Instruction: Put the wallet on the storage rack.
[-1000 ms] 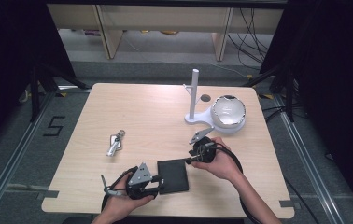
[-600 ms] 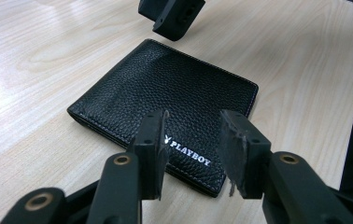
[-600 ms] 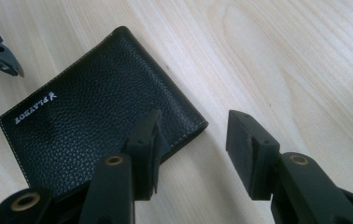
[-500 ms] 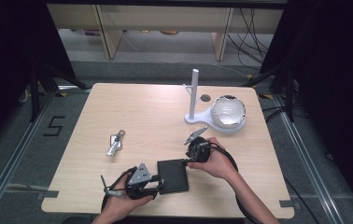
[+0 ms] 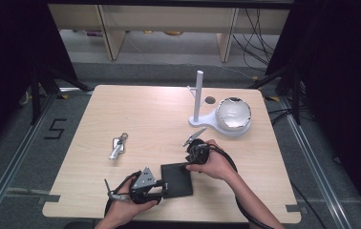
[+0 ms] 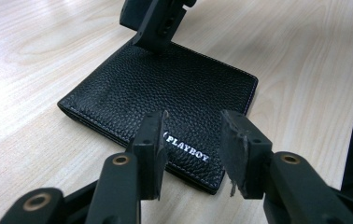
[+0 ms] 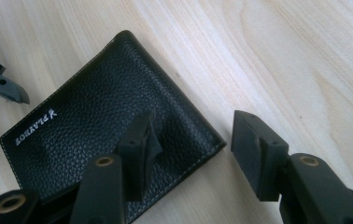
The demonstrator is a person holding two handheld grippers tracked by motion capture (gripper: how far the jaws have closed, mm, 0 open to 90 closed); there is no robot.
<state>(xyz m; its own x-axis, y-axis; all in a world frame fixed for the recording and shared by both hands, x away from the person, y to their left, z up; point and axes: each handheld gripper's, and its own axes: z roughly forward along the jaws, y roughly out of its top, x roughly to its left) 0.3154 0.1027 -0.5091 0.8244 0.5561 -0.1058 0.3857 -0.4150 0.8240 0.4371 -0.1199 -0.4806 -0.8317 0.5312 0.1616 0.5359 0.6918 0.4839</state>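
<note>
The pale wooden bench [image 5: 159,109] carries a flat black grained-leather wallet [image 5: 177,180] near its front edge, lying closed between the two grippers. The left gripper [image 5: 162,187] sits at the wallet's left edge, the right gripper [image 5: 188,164] at its far right corner, so both are equally close. In the left gripper view the jaws stand parted, just above the wallet's [image 6: 165,102] lettered corner and holding nothing. In the right gripper view the jaws, which have just been opening, straddle the corner of the wallet [image 7: 95,140] without pressing: one jaw over leather, one over bare wood. The high view shows neither gap.
</note>
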